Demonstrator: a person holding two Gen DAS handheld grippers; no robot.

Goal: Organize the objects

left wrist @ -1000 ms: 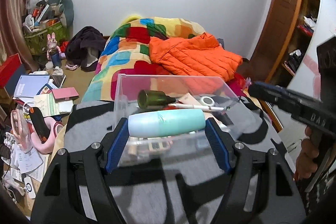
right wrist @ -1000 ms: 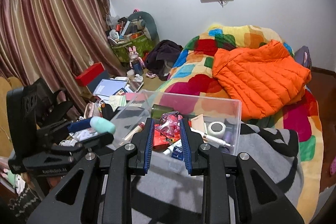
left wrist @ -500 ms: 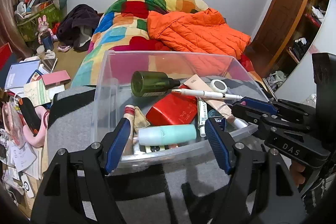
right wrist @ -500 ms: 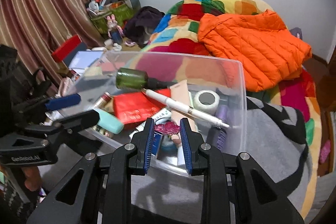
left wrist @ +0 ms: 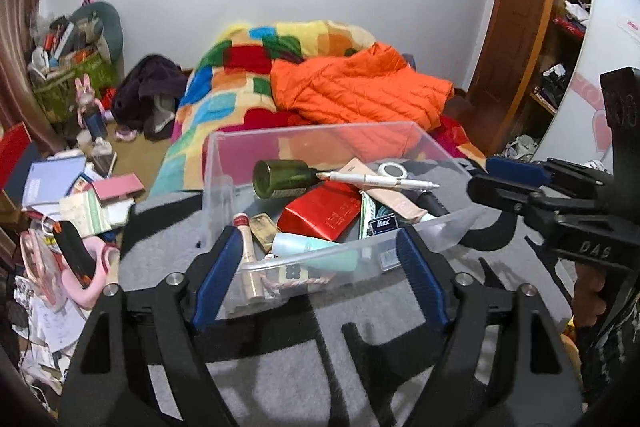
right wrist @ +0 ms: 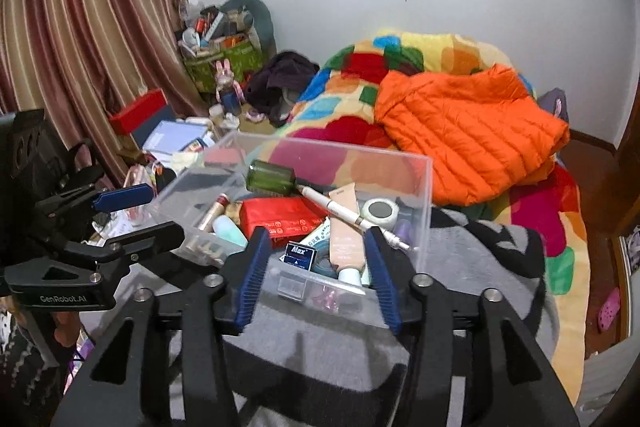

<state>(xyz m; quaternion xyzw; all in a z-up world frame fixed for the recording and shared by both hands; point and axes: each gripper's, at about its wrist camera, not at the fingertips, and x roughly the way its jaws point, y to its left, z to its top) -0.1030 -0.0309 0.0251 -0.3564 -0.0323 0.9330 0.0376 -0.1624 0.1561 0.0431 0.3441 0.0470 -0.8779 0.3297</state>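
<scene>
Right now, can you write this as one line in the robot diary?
left gripper: open, empty | right gripper: just opened, empty | mint-green plastic bottle: lying in clear plastic box

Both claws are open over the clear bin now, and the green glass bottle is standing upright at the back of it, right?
Not quite. The green glass bottle lies on its side at the back of the clear bin, as the left wrist view shows. The rest holds: left claw and right claw are both open, having just widened, nothing gripped.

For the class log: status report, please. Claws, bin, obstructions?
Left claw open, empty. Right claw just opened, empty. Mint bottle lies in clear bin. Nothing in the way.
</scene>
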